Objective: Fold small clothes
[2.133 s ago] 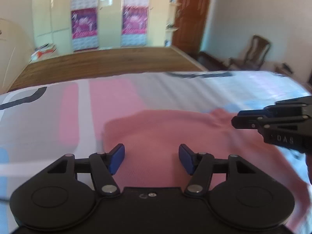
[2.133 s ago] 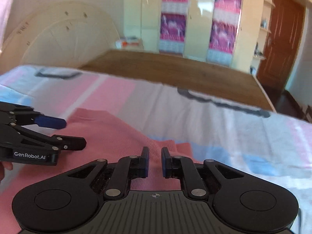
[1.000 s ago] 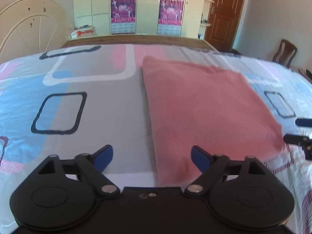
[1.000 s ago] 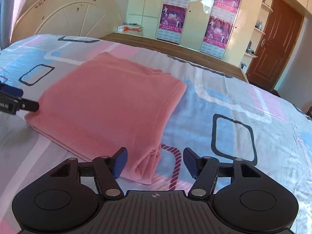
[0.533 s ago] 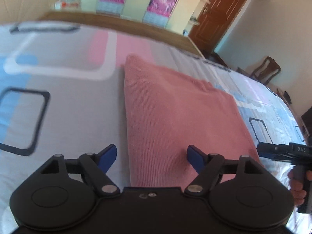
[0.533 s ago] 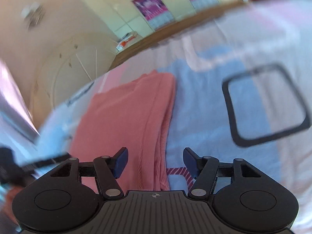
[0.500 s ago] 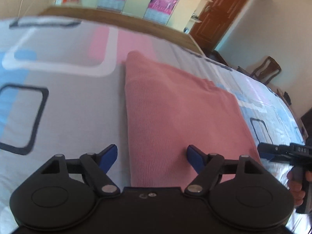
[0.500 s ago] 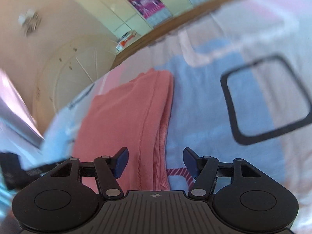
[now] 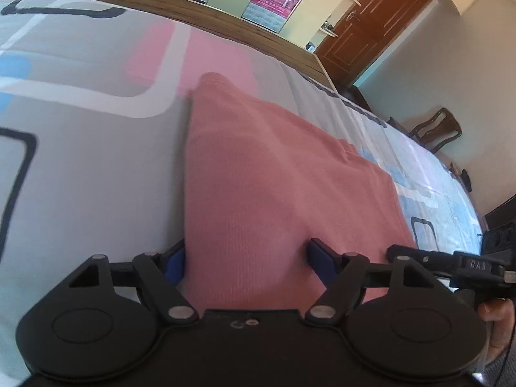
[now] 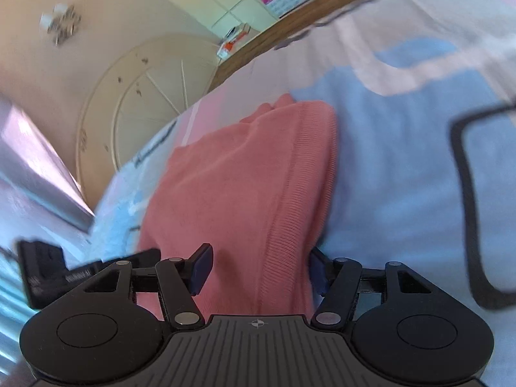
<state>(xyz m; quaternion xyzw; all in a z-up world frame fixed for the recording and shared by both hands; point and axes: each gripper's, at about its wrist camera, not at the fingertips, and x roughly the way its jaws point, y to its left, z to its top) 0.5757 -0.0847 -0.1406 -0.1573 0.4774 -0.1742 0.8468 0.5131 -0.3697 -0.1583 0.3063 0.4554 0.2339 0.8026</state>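
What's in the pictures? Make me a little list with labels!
Clothing: pink knitted garment, folded, lying flat
Surface: bed sheet with grey, blue and pink shapes
Left gripper: jaws closing, the garment's near left corner between them
Right gripper: jaws closing, the garment's near right edge between them
Background: brown door, wooden chair

Each view looks from just behind its own hand-held gripper, forward and steeply down along the fingers, close over the bed (image 9: 80,177). The left view faces the brown door (image 9: 371,13); the right, tilted, faces the headboard (image 10: 151,96). Both share the pink garment (image 9: 264,187) between the fingers, and each catches the other hand-held gripper at its edge
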